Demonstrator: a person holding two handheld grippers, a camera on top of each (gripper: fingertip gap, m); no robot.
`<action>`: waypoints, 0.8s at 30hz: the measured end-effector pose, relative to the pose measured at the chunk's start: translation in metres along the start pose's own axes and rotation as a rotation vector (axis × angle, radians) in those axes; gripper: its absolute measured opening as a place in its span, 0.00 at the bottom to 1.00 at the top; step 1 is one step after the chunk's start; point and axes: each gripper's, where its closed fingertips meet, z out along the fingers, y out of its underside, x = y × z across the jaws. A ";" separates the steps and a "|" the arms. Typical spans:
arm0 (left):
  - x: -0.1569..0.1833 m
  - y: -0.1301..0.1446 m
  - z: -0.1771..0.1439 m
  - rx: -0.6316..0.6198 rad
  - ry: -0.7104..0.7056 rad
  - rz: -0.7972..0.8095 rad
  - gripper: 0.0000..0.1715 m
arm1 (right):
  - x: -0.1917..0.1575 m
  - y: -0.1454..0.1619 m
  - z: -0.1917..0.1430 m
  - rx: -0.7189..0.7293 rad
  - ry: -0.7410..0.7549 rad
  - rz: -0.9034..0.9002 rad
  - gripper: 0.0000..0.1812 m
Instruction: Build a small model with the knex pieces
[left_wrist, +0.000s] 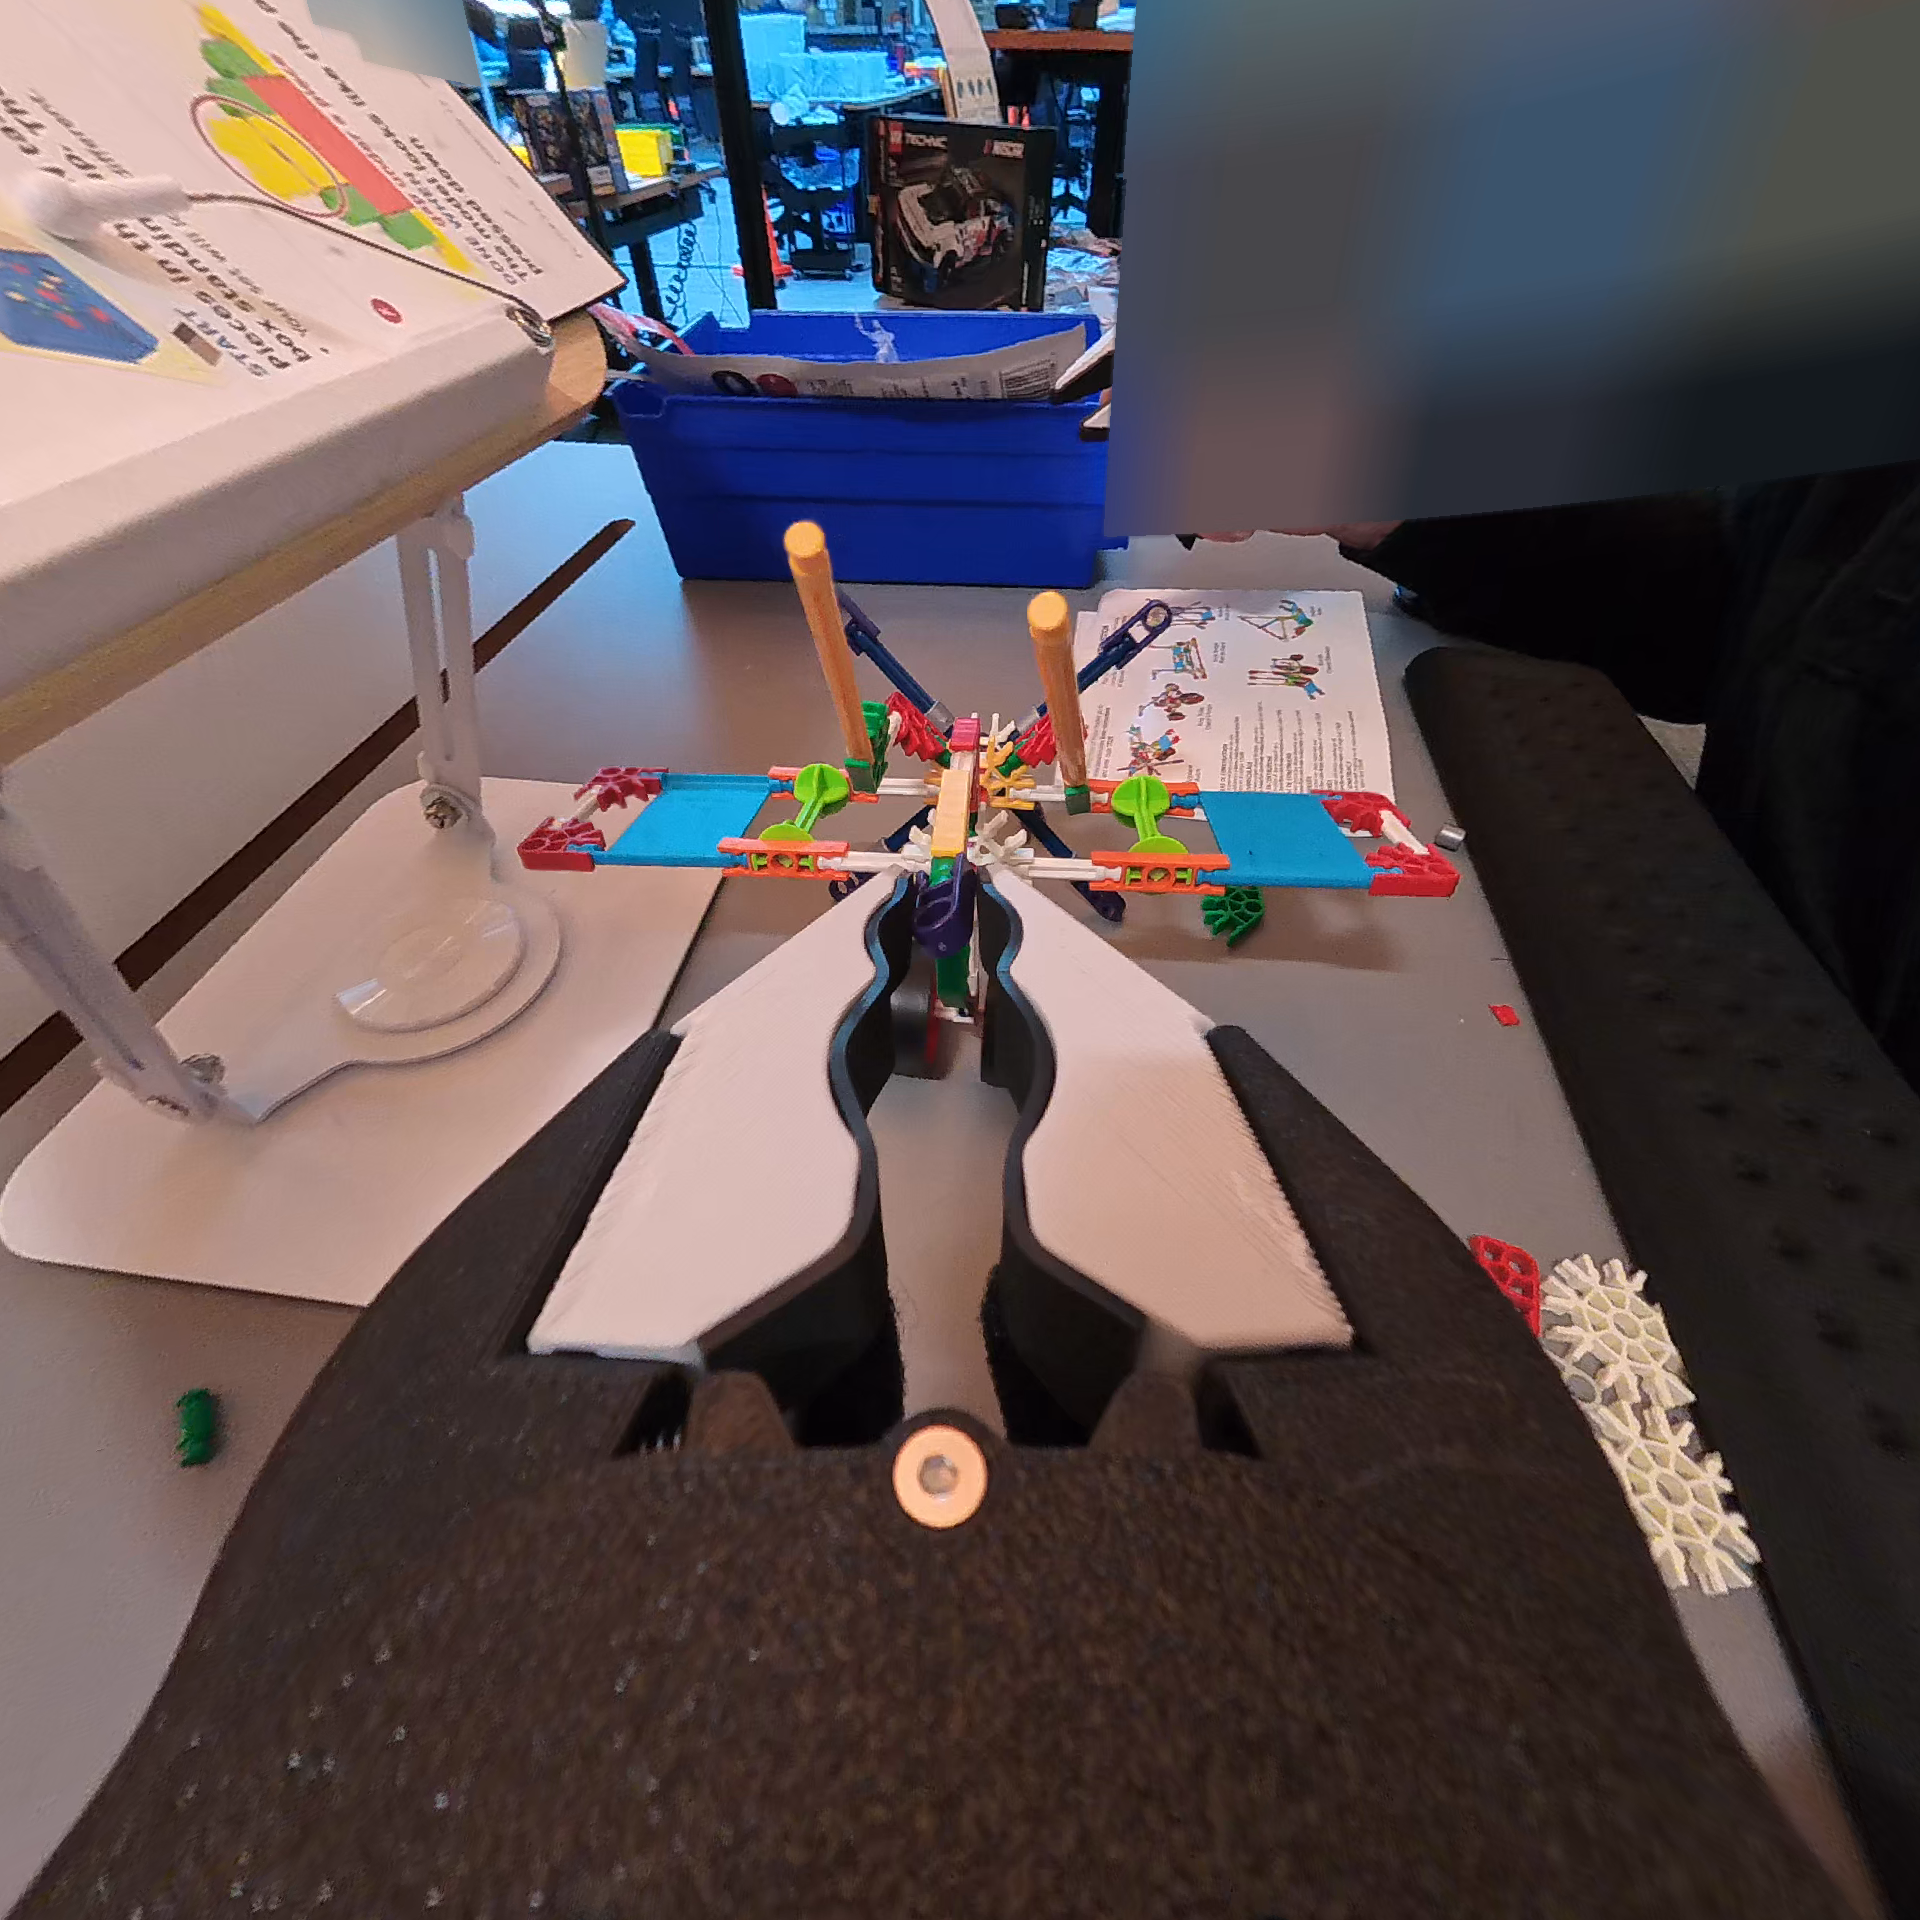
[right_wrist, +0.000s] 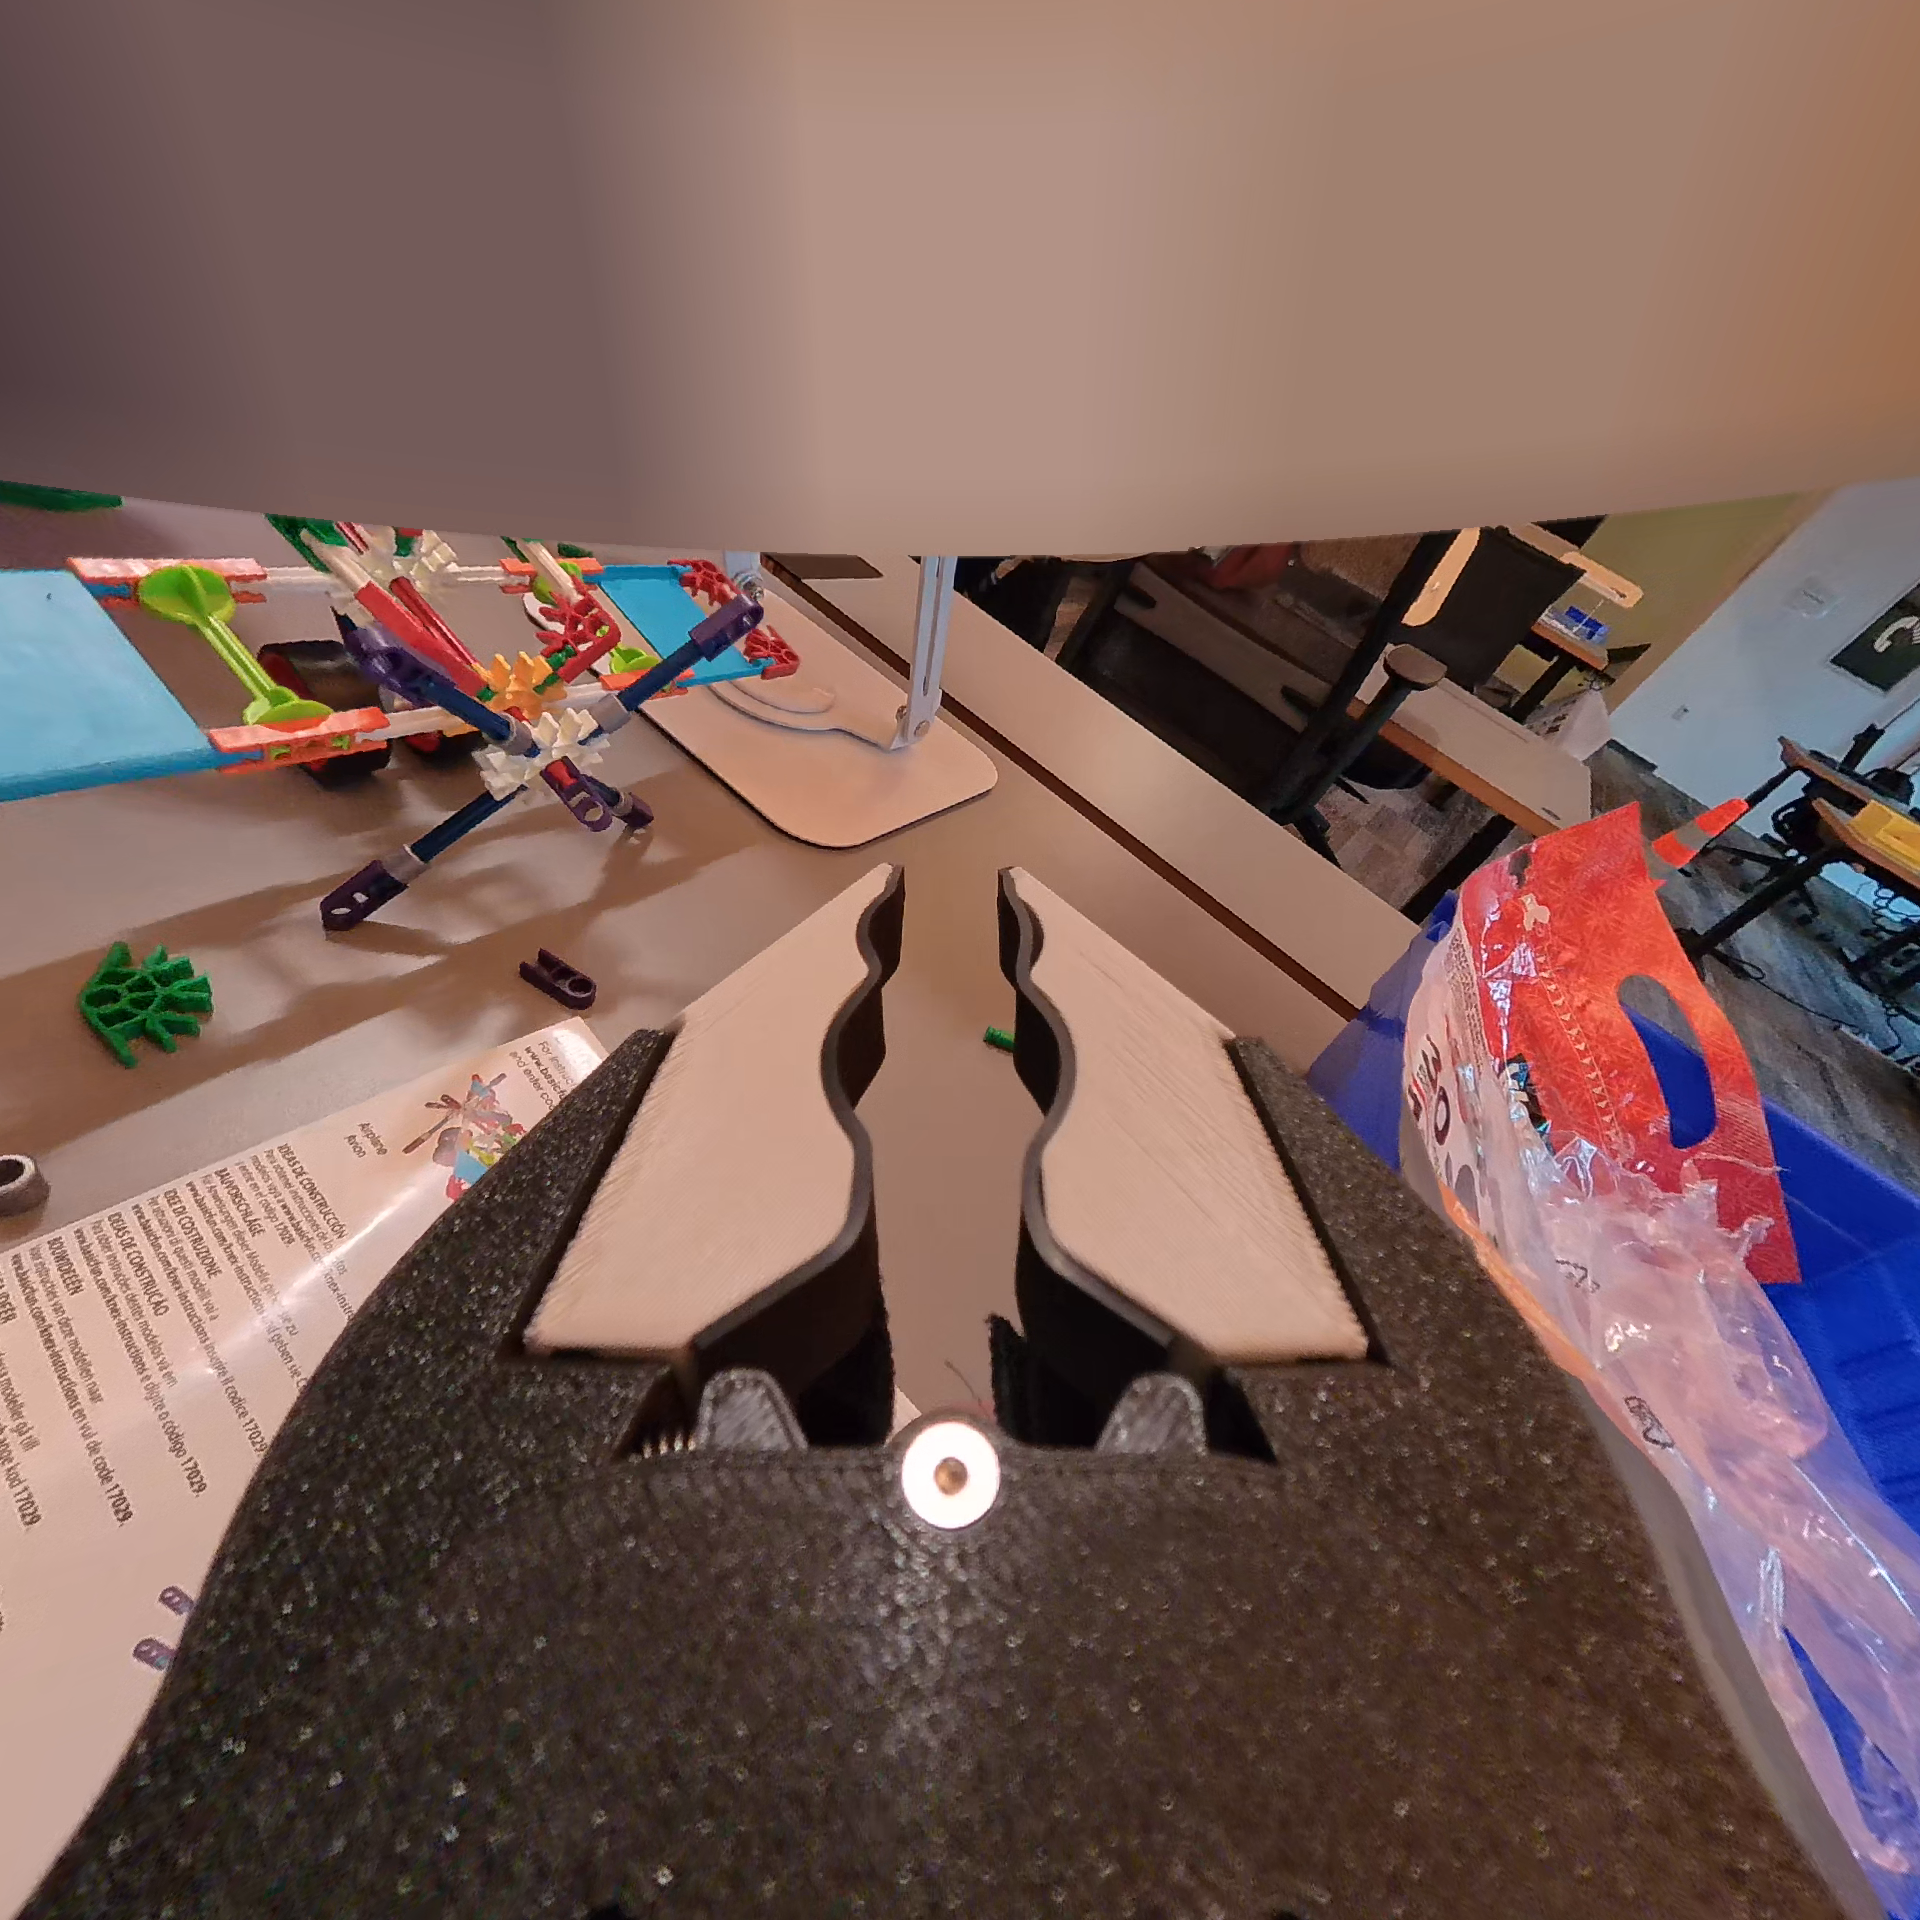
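Note:
A colourful construction-toy model (left_wrist: 956, 821) stands on the grey table (left_wrist: 644, 665). It has two blue panels out to the sides and two orange rods (left_wrist: 831, 655) pointing up. My left gripper (left_wrist: 943, 899) is shut on the model's near end, with a purple connector (left_wrist: 940, 920) and a green piece between its white fingers (left_wrist: 790, 997). In the right wrist view the model (right_wrist: 499, 696) sits at the far left. My right gripper (right_wrist: 948, 883) hovers over bare table to the right of it, its jaws a narrow gap apart and empty.
A white book stand (left_wrist: 312, 1039) with an open booklet is on the left. A blue bin (left_wrist: 873, 478) sits behind the model, with a plastic bag (right_wrist: 1579, 1039) on it. A leaflet (left_wrist: 1247, 686), green connector (right_wrist: 145, 1003), purple piece (right_wrist: 558, 979) and white connectors (left_wrist: 1642, 1423) lie loose. Tip to tip, the grippers are about 30 centimeters apart.

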 end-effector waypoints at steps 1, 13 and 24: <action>0.000 0.000 0.000 -0.001 -0.003 0.000 0.07 | 0.000 0.000 0.000 0.000 0.000 0.001 0.10; -0.015 0.000 -0.006 0.004 -0.072 -0.059 0.07 | -0.001 0.002 0.001 -0.006 -0.003 0.002 0.10; -0.011 0.002 -0.002 -0.059 -0.110 0.060 0.07 | 0.000 0.002 0.001 -0.007 -0.001 0.000 0.10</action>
